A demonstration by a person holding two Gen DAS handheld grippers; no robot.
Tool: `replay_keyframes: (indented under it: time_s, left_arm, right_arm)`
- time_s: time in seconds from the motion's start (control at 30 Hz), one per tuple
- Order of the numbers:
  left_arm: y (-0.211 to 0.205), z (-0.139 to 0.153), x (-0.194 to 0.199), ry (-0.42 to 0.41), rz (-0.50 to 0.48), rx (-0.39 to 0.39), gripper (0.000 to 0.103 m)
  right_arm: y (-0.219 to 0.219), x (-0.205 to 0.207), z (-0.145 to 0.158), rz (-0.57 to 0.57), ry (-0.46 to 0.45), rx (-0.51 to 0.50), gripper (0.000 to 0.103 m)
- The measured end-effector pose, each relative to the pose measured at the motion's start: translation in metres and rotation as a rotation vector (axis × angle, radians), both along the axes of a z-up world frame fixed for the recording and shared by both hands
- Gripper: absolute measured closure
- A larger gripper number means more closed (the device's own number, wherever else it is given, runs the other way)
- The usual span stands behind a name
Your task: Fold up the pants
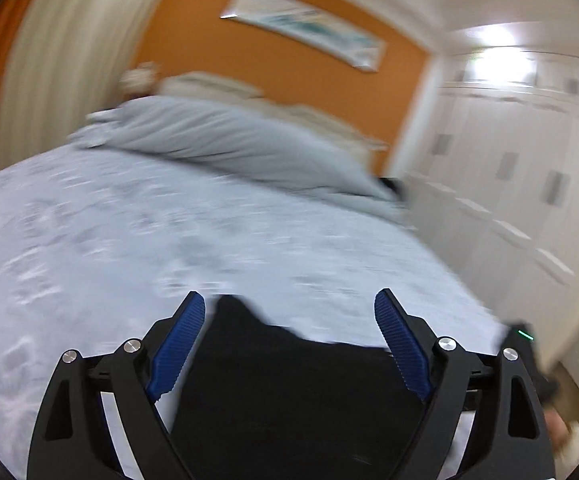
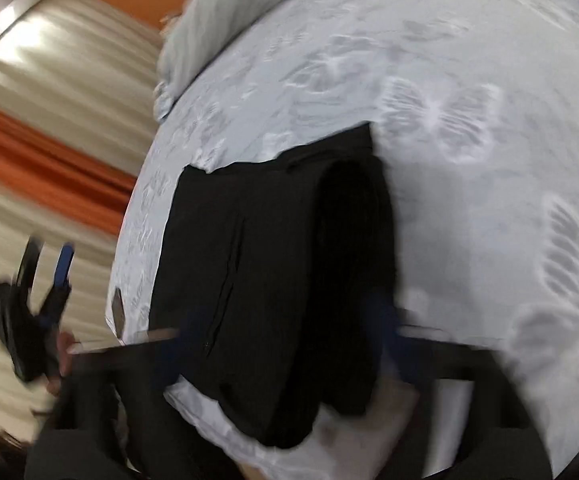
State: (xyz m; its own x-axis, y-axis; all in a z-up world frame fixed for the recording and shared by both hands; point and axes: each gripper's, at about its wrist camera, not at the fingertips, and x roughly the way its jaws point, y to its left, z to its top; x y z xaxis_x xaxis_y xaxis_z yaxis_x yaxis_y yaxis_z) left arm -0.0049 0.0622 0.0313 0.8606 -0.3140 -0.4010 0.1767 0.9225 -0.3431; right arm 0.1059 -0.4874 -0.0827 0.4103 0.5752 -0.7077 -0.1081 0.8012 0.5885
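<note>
Black folded pants (image 2: 281, 280) lie on a pale blue butterfly-print bed (image 2: 469, 128). The left claw (image 1: 289, 340) is spread wide, its blue pads (image 1: 177, 348) apart, with the pants' edge between and below them at 6 o'clock, untouched. The right claw (image 2: 285, 344) is blurred over the pants; whether it pinches them cannot be told.

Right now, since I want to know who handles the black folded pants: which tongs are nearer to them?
Right. The right tongs straddle the black folded pants; the left tongs stand off the bed's edge, open.
</note>
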Motion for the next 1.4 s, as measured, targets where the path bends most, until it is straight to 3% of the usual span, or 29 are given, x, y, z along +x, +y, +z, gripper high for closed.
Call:
replay_keyframes:
  time_s: [0.03,0.1,0.2,0.27,0.3,0.33,0.4,0.5,0.57,0.6,0.63,0.7,0.77,0.83,0.9,0.97,1.0,1.17,1.3,1.4]
  left_arm:
    - [0.003,-0.001,0.004,0.007,0.039,0.017,0.02]
    - [0.012,-0.001,0.009,0.001,0.123,0.056,0.02]
    - [0.024,-0.002,0.011,-0.004,0.172,0.082,0.02]
    - [0.027,-0.004,0.013,0.011,0.183,0.084,0.02]
    - [0.031,-0.005,0.015,0.021,0.181,0.08,0.02]
    - [0.034,-0.006,0.017,0.038,0.17,0.079,0.02]
    - [0.039,-0.009,0.021,0.076,0.151,0.089,0.02]
    - [0.045,-0.012,0.019,0.093,0.159,0.106,0.02]
    - [0.048,-0.013,0.019,0.099,0.152,0.119,0.02]
    - [0.047,-0.014,0.02,0.108,0.138,0.127,0.019]
    - [0.044,-0.015,0.02,0.118,0.126,0.135,0.019]
    - [0.035,-0.023,0.022,0.157,0.086,0.152,0.019]
    - [0.024,-0.03,0.024,0.196,0.033,0.177,0.019]
    - [0.014,-0.037,0.023,0.223,-0.01,0.204,0.019]
    - [0.004,-0.043,0.019,0.229,-0.05,0.242,0.019]
    - [-0.008,-0.049,0.012,0.228,-0.1,0.3,0.019]
    - [-0.012,-0.051,0.01,0.232,-0.119,0.313,0.019]
    - [-0.022,-0.059,0.007,0.282,-0.216,0.295,0.019]
    - [-0.023,-0.059,0.003,0.28,-0.23,0.29,0.019]
    - [-0.021,-0.057,0.002,0.293,-0.251,0.252,0.019]
  right_arm:
    - [0.013,0.004,0.009,0.016,-0.063,-0.082,0.091]
    - [0.031,0.016,0.012,0.062,-0.103,-0.158,0.091]
    - [0.05,0.038,-0.009,0.056,-0.039,-0.277,0.086]
    - [0.053,0.032,-0.011,0.038,-0.027,-0.272,0.082]
    - [0.059,0.032,-0.011,0.056,-0.048,-0.284,0.083]
    - [0.065,0.032,-0.008,0.072,-0.063,-0.299,0.1]
    - [0.076,0.032,0.021,0.093,-0.12,-0.239,0.102]
    - [0.088,0.01,0.121,0.111,-0.374,-0.216,0.102]
    - [0.09,0.006,0.154,0.126,-0.467,-0.227,0.101]
    - [0.088,0.01,0.155,0.128,-0.471,-0.281,0.101]
    - [0.085,0.016,0.145,0.127,-0.444,-0.331,0.093]
    - [0.064,0.039,0.09,0.105,-0.275,-0.439,0.071]
    - [0.037,0.047,0.028,0.045,-0.07,-0.526,0.068]
    - [0.013,0.025,0.005,-0.019,0.005,-0.445,0.067]
    - [0.002,0.003,0.012,-0.049,0.013,-0.33,0.064]
    - [-0.005,-0.02,0.018,-0.066,-0.014,-0.185,0.034]
    - [-0.011,-0.033,0.018,-0.078,-0.012,-0.123,0.031]
    - [-0.028,-0.082,-0.018,-0.155,0.154,0.227,0.032]
    - [-0.03,-0.107,-0.054,-0.23,0.279,0.385,0.03]
    - [-0.026,-0.097,-0.052,-0.257,0.231,0.387,0.028]
